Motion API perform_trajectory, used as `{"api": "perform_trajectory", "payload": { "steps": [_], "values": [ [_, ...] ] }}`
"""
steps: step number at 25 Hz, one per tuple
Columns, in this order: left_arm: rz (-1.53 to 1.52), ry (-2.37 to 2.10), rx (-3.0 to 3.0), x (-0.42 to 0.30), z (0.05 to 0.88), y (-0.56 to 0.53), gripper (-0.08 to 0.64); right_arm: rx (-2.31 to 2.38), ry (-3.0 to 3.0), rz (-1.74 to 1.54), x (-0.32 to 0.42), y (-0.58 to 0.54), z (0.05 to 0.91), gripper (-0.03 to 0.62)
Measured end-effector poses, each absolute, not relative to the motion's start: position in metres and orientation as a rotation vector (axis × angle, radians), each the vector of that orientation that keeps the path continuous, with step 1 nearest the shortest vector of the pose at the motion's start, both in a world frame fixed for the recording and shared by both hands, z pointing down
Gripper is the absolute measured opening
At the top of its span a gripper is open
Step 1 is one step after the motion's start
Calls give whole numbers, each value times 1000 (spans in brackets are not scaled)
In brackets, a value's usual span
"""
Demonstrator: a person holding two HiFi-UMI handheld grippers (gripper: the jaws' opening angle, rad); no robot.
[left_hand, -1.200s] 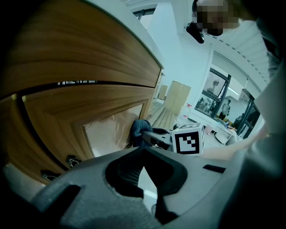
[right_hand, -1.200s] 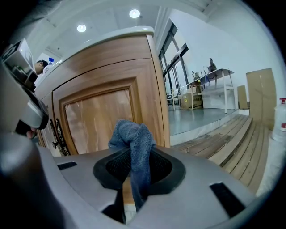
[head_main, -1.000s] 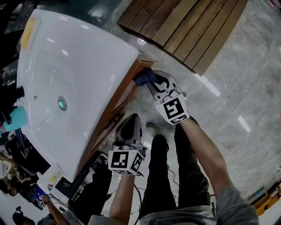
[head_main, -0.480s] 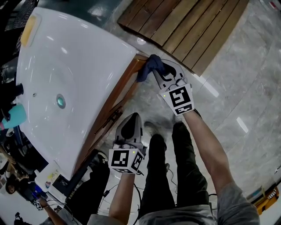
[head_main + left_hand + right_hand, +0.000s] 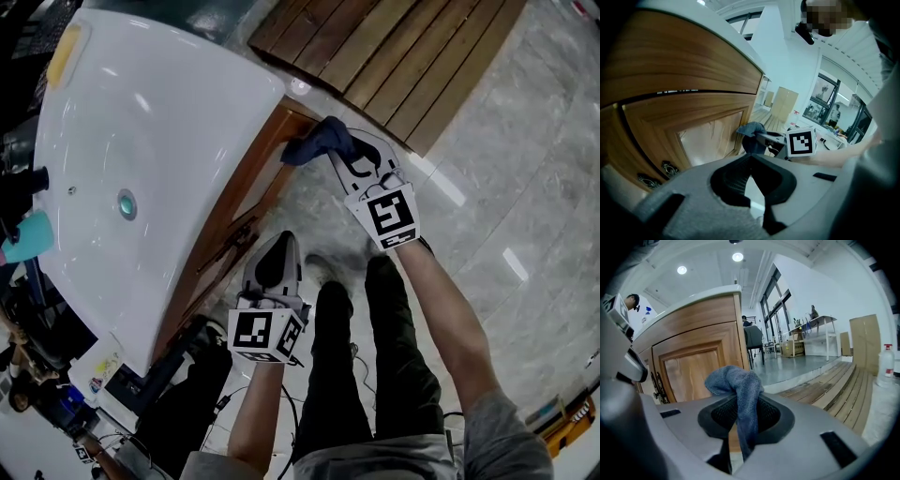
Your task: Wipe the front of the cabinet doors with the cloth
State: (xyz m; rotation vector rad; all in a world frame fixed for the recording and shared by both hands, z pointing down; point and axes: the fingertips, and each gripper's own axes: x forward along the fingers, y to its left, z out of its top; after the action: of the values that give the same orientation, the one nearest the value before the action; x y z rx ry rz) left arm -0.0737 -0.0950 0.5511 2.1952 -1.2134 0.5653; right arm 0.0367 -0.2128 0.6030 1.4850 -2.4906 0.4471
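At the far end of the cabinet front [image 5: 246,192], beneath the white basin [image 5: 159,122], my right gripper [image 5: 336,155] has its jaws closed on the blue cloth [image 5: 315,141]. The cloth bunches above the tips and hangs down between them. It sits at the outer edge of the wooden cabinet door [image 5: 691,364], near its top; I cannot confirm contact. My left gripper [image 5: 278,246] is lower, pointed toward the doors and clear of them, jaws together with nothing between. Slatted wooden decking [image 5: 403,56] lies beyond on the stone floor [image 5: 506,187].
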Motion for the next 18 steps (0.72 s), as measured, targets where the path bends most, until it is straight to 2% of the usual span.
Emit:
{"api": "perform_trajectory", "payload": {
  "steps": [18],
  "values": [
    [568, -1208, 2228, -97, 555, -61, 6, 1651, -2439, 588, 54, -157, 605, 83]
  ]
}}
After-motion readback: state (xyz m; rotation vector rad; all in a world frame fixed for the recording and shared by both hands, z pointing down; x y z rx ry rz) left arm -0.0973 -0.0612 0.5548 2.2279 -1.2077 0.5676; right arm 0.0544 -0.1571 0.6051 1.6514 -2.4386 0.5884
